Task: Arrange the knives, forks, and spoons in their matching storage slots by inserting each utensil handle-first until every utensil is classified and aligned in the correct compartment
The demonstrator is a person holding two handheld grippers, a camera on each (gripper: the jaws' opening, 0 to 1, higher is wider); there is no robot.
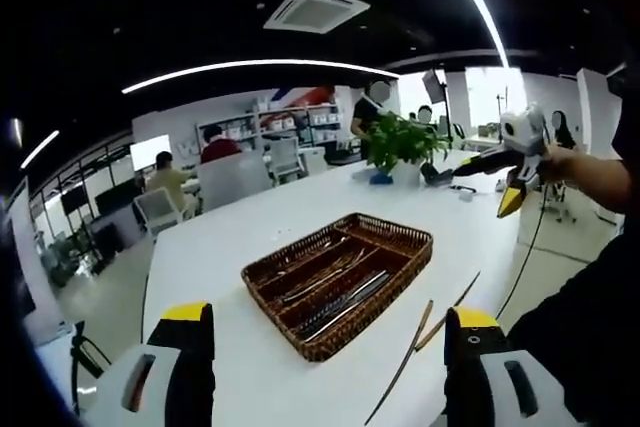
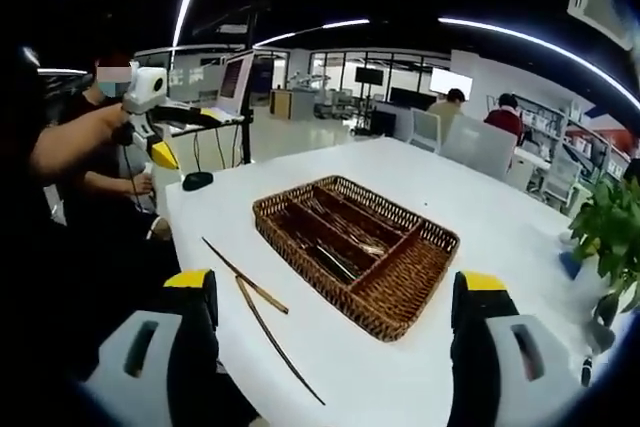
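A dark wicker tray (image 1: 340, 282) sits near the middle of a white table (image 1: 260, 207), and its long compartments already hold metal utensils: in the left gripper view several silvery pieces (image 1: 335, 297) lie lengthwise in the slots, and in the right gripper view the same tray (image 2: 355, 252) shows cutlery (image 2: 335, 259) in its middle slots, while the compartment at its end nearest the right gripper looks bare. Which pieces are knives, forks or spoons is too small to tell, so whether each lies in its proper slot cannot be judged. Outside the tray, toward the table edge nearest the person, lie two long thin sticks (image 2: 262, 312), seen also in the left gripper view (image 1: 432, 335) just beside the tray; they look like chopsticks or skewers rather than cutlery, though that is a guess. Both tongs are spread wide and carry nothing: the left gripper (image 1: 330, 347) points at the tray from low over the table, and the right gripper (image 2: 335, 327) does likewise from the opposite side. As far as can be judged, most or all of the sorting looks done, with the two sticks the one thing left loose on the table.
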